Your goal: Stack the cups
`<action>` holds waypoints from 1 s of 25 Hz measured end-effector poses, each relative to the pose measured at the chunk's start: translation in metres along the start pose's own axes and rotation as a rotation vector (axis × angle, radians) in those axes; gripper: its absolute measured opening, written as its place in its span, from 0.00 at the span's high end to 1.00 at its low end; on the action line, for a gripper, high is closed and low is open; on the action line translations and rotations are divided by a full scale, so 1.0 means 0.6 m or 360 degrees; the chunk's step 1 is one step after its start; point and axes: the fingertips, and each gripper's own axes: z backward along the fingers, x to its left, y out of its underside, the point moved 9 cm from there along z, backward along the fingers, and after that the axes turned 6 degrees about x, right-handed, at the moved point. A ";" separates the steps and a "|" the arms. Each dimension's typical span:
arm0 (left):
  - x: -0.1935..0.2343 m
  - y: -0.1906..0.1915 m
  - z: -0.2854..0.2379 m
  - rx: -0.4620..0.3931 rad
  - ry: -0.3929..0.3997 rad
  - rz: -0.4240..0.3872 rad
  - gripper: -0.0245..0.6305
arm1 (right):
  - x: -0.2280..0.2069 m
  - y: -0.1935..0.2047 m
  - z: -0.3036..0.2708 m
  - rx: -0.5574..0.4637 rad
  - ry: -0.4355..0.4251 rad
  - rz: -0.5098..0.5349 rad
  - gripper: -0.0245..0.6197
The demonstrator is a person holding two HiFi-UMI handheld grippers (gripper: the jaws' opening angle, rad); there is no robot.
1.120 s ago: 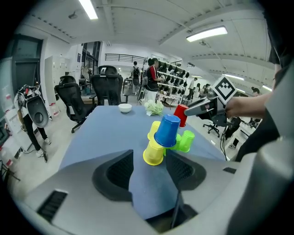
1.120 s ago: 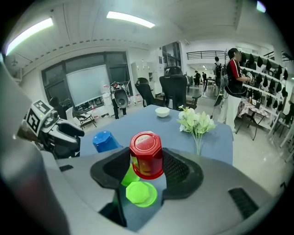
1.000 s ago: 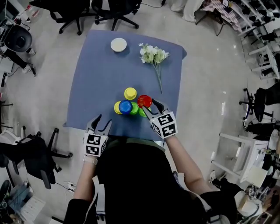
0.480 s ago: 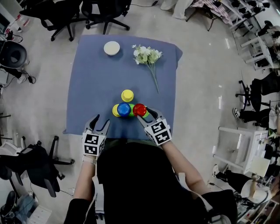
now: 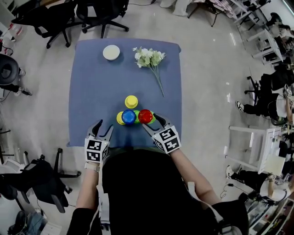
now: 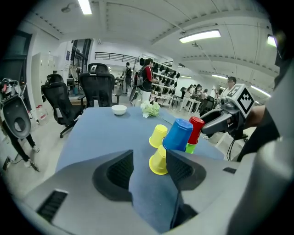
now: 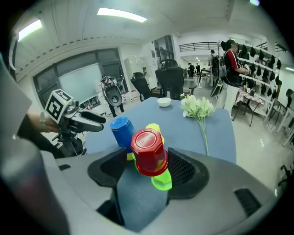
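Observation:
On the blue cloth [image 5: 92, 87] stands a cluster of upturned cups. A red cup [image 5: 145, 116] [image 7: 148, 151] rests tilted on a green cup [image 5: 154, 120] [image 7: 161, 181], next to a raised blue cup [image 5: 128, 116] [image 6: 179, 134]. One yellow cup [image 5: 120, 119] [image 6: 158, 161] sits beside the blue one and another [image 5: 131, 101] stands behind. My right gripper [image 5: 153, 122] [image 7: 148, 168] has just been opening; the red cup is between its jaws with a gap on the left side. My left gripper [image 5: 103, 128] [image 6: 149, 167] is open and empty, just short of the near yellow cup.
A white bowl [image 5: 111, 52] and a bunch of white flowers [image 5: 149, 57] lie at the far end of the cloth. Office chairs [image 5: 96, 11] stand beyond the table. The near table edge [image 5: 124, 146] is just below both grippers.
The red cup has come down beside the blue cup, onto the green one. The right gripper's jaws stand wider around it. The left gripper has edged towards the cups.

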 end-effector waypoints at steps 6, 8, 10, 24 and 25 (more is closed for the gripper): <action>0.019 -0.021 -0.026 0.0018 0.0067 -0.0069 0.61 | -0.002 0.011 0.021 -0.0034 0.0023 -0.0126 0.54; 0.030 -0.034 -0.040 0.0030 0.0102 -0.0124 0.61 | -0.002 0.018 0.027 -0.0044 0.0048 -0.0181 0.54; 0.039 -0.049 -0.058 0.0045 0.0154 -0.0193 0.61 | -0.002 0.025 0.033 -0.0044 0.0090 -0.0233 0.54; 0.050 -0.113 -0.184 0.0144 0.0550 -0.0449 0.61 | 0.011 0.090 0.089 -0.0004 0.0379 -0.0628 0.54; 0.049 -0.115 -0.192 0.0152 0.0583 -0.0474 0.61 | 0.012 0.096 0.093 0.0002 0.0401 -0.0655 0.54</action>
